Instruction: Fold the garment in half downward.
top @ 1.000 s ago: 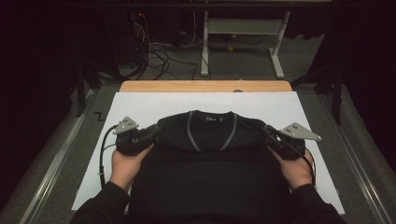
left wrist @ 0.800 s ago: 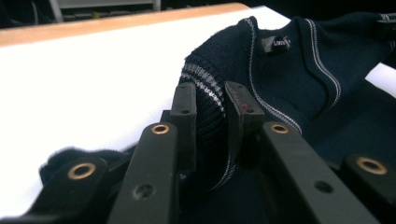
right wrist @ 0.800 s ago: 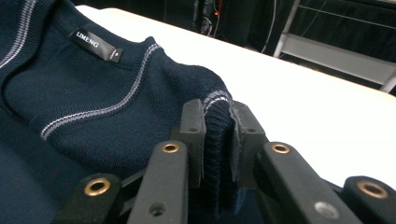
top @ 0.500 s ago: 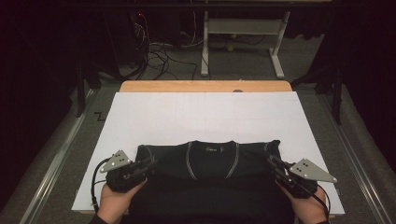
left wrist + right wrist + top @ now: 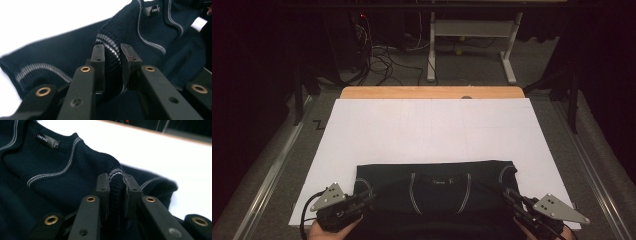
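Gripping a navy sweater (image 5: pixel 437 187) on the white surface (image 5: pixel 432 130), left gripper (image 5: pixel 112 53) and right gripper (image 5: pixel 115 181) fingers clamping ribbed edges. Lying cut off at the near edge.

Ribbed knit sweater (image 5: pixel 155 37), matt white paper sheet (image 5: pixel 432 130), smooth wooden table edge (image 5: pixel 432 92)

Bare white sheet (image 5: pixel 432 130) beyond sweater (image 5: pixel 437 187)

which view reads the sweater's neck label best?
Right gripper view: the neck label is sharp, its white lettering readable. Left gripper view shows it at the top edge, blurrier. High view shows a tiny, unreadable mark on the sweater.
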### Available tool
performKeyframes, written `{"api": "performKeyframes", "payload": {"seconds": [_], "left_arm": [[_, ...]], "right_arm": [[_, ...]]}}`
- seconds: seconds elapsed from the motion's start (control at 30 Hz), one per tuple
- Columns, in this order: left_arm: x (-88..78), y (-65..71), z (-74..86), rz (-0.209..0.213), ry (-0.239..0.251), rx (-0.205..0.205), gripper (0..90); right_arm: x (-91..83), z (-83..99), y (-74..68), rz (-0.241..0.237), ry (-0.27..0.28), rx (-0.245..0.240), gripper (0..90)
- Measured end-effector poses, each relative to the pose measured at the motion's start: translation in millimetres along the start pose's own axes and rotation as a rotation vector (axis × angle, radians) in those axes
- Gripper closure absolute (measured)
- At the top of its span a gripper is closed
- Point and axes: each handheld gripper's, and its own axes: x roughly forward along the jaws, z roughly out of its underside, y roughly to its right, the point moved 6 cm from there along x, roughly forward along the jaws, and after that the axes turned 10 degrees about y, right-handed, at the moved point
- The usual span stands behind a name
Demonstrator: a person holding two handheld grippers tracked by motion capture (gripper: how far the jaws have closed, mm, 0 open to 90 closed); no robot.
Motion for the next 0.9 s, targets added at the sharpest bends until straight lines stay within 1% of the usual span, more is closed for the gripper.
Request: {"api": "performKeyframes", "payload": {"seconds": [0.03,0.07,0.1,0.13,0.17,0.2,0.23,0.27,0.3,0.33,0.37,0.4,0.47,0.5,0.57,0.6,0.63,0.67,0.7,0.73,0.77,0.8,0.83,0.87,0.9], "left_arm": [[2.9,-2.5,2.8,-0.003,-0.021,-0.002,70.4],[10.7,-7.7,8.3,-0.022,-0.061,0.001,70.4],[10.7,-7.7,8.3,-0.022,-0.061,0.001,70.4],[18.5,-12.8,13.5,-0.03,-0.101,-0.011,70.1],[18.5,-12.8,13.5,-0.03,-0.101,-0.011,70.0],[22.0,-15.3,15.6,-0.035,-0.117,-0.015,70.0],[25.2,-17.7,17.3,-0.043,-0.133,-0.018,68.7],[28.1,-20.3,18.8,-0.053,-0.146,-0.015,68.7],[30.8,-23.4,20.5,-0.067,-0.162,-0.015,67.3],[31.9,-24.9,21.6,-0.072,-0.17,-0.018,67.3],[33.0,-26.8,22.8,-0.077,-0.175,-0.021,64.1],[33.3,-28.1,24.0,-0.077,-0.18,-0.027,64.1],[32.6,-29.7,25.0,-0.082,-0.179,-0.038,59.1],[31.3,-30.0,24.6,-0.087,-0.175,-0.039,56.5],[28.5,-29.8,22.5,-0.089,-0.162,-0.04,48.9],[25.5,-29.3,19.8,-0.08,-0.142,-0.051,46.9],[20.3,-28.8,14.9,-0.065,-0.099,-0.067,45.5],[17.2,-28.6,11.8,-0.064,-0.079,-0.071,42.6],[13.6,-29.0,8.0,-0.075,-0.059,-0.063,41.2],[10.5,-30.8,4.1,-0.094,-0.039,-0.048,40.7],[9.7,-32.6,2.2,-0.108,-0.032,-0.046,39.8],[9.8,-36.4,0.1,-0.125,-0.03,-0.049,36.1],[10.9,-41.1,-1.6,-0.134,-0.026,-0.057,36.1],[14.2,-52.8,-4.5,-0.159,-0.022,-0.073,36.1],[14.2,-52.8,-4.5,-0.159,-0.022,-0.073,36.0]], "right_arm": [[0.0,0.0,0.0,0.0,0.0,0.0,77.8],[5.8,7.1,1.3,-0.006,-0.05,0.009,77.6],[5.8,7.1,1.3,-0.006,-0.05,0.009,77.6],[11.4,13.7,2.9,-0.007,-0.093,0.017,77.3],[13.5,16.2,3.4,-0.004,-0.109,0.013,77.1],[13.5,16.2,3.4,-0.004,-0.109,0.013,77.1],[18.1,22.0,5.0,0.0,-0.147,0.008,76.2],[18.1,22.0,5.0,0.0,-0.147,0.008,76.2],[22.4,26.4,7.3,0.009,-0.174,0.01,75.4],[22.4,26.4,7.3,0.009,-0.174,0.01,75.4],[24.9,29.2,8.7,0.011,-0.192,0.005,74.2],[24.9,29.2,8.7,0.011,-0.192,0.005,74.2],[27.5,32.8,9.4,0.013,-0.211,0.002,72.0],[28.4,34.3,9.6,0.013,-0.216,0.008,70.7],[28.6,34.3,10.4,0.01,-0.211,0.017,65.3],[27.9,33.5,10.9,0.011,-0.205,0.02,62.2],[26.8,31.5,11.6,0.014,-0.19,0.03,58.8],[25.0,27.6,12.0,0.019,-0.165,0.045,55.2],[24.0,24.9,12.7,0.024,-0.148,0.047,52.6],[22.9,21.2,13.7,0.035,-0.126,0.052,49.0],[22.4,16.8,16.1,0.055,-0.102,0.054,46.5],[24.1,12.0,21.2,0.077,-0.081,0.064,44.1],[24.1,12.0,21.2,0.077,-0.081,0.064,44.1],[29.7,8.1,30.1,0.113,-0.073,0.074,42.1],[29.7,8.1,30.1,0.113,-0.073,0.074,42.1]]}}
